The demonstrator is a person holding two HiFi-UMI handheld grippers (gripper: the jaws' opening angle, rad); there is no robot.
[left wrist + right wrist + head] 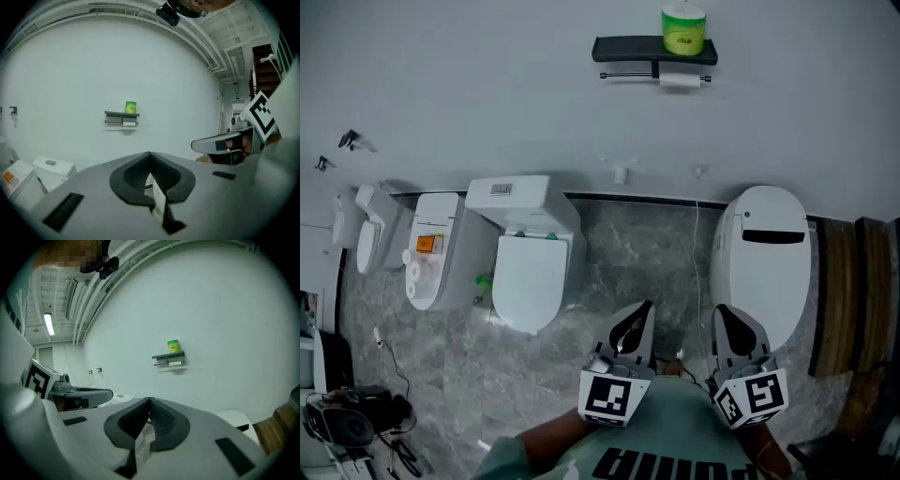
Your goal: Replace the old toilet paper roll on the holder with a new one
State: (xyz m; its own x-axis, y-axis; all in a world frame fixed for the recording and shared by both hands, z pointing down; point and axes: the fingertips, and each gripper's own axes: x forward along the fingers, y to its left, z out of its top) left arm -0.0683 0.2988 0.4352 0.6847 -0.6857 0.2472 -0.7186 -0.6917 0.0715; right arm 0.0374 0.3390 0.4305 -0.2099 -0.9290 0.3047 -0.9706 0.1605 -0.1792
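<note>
Left gripper (643, 309): closed, empty.
Right gripper (724, 314): closed, empty.
Holder (628, 49): green roll (683, 30) atop right end, white roll (680, 81) under.

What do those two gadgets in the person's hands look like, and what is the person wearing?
Both the left gripper and the right gripper are pale grey tools ending in two black, ribbed fingers. Each carries a white cube printed with black square markers. The person wears a green top with large dark lettering.
</note>
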